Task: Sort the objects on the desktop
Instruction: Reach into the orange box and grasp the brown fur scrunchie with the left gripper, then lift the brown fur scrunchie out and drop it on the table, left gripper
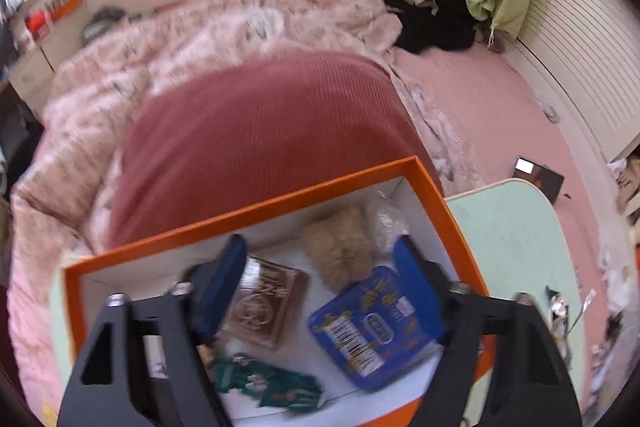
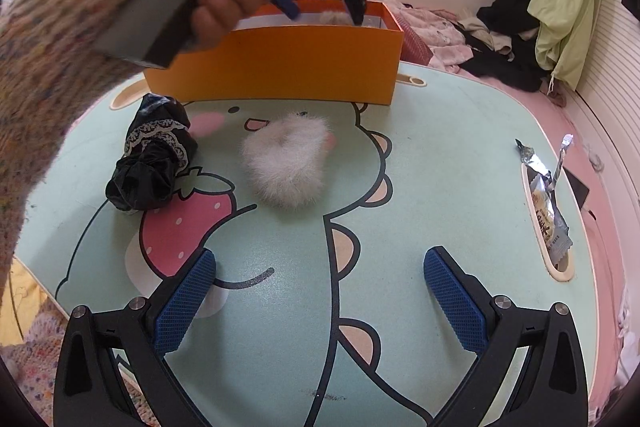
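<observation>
My left gripper [image 1: 320,263] is open and empty over the orange box [image 1: 256,209]. In the box lie a blue packet [image 1: 372,331], a brown packet [image 1: 264,303], a green wrapper [image 1: 272,383], a beige fluffy scrunchie [image 1: 340,247] and a clear bag [image 1: 386,219]. In the right wrist view the left gripper [image 2: 324,11] hangs over the same box [image 2: 276,67]. My right gripper [image 2: 320,287] is open and empty, low over the mint table [image 2: 440,187]. Ahead of it lie a white fluffy scrunchie [image 2: 288,159] and a black lace-trimmed scrunchie [image 2: 152,159].
A silver snack wrapper [image 2: 548,195] lies in a slot at the table's right edge. Behind the box is a bed with a pink quilt [image 1: 240,27], a red pillow [image 1: 264,131], and a pile of black and green clothes [image 2: 532,19]. A phone [image 1: 538,177] lies on the bed.
</observation>
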